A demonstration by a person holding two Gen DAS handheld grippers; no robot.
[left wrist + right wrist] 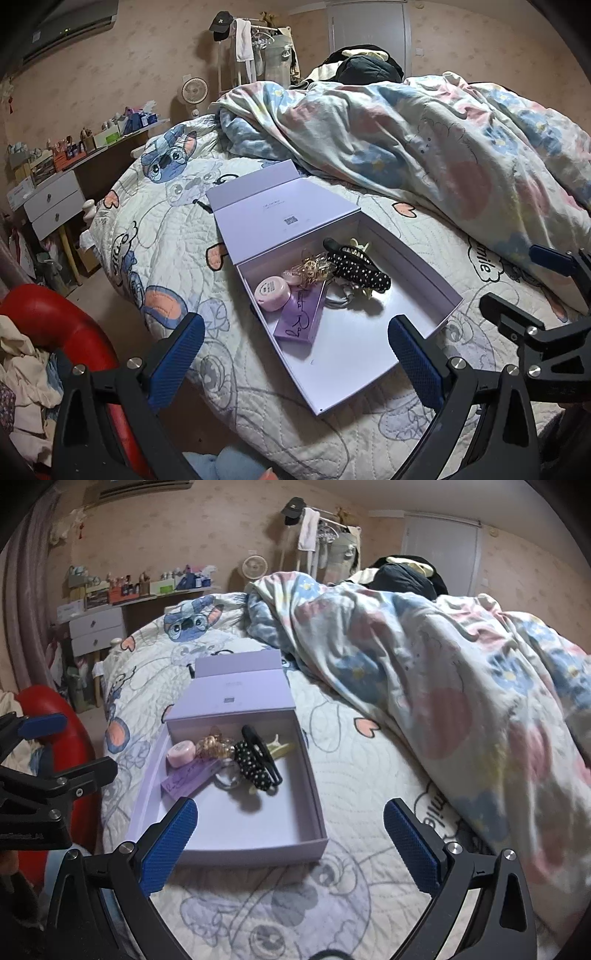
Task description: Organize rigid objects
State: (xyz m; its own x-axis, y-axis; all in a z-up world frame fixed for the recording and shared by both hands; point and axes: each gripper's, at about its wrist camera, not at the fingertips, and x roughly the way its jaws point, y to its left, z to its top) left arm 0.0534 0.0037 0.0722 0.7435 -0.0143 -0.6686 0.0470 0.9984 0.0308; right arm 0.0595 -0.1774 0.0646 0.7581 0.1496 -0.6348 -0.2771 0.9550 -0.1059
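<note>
Both tongs, the left tongs (295, 354) and the right tongs (290, 843), are wide open and hold nothing (they touch nothing). The purple box (369, 354) with hair clips (356, 271) sits open on the bed (155, 236).

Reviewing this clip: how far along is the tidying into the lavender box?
Done: pink round case, purple card and black dotted hair clip lie inside the open lavender box. In hand: nothing; left gripper and right gripper are open. Left: apparently closing the lid.

we see a bed (155, 236) under a cartoon-print quilt. on it lie an open lilac box (424, 269) and a rumpled floral duvet (424, 147).
</note>
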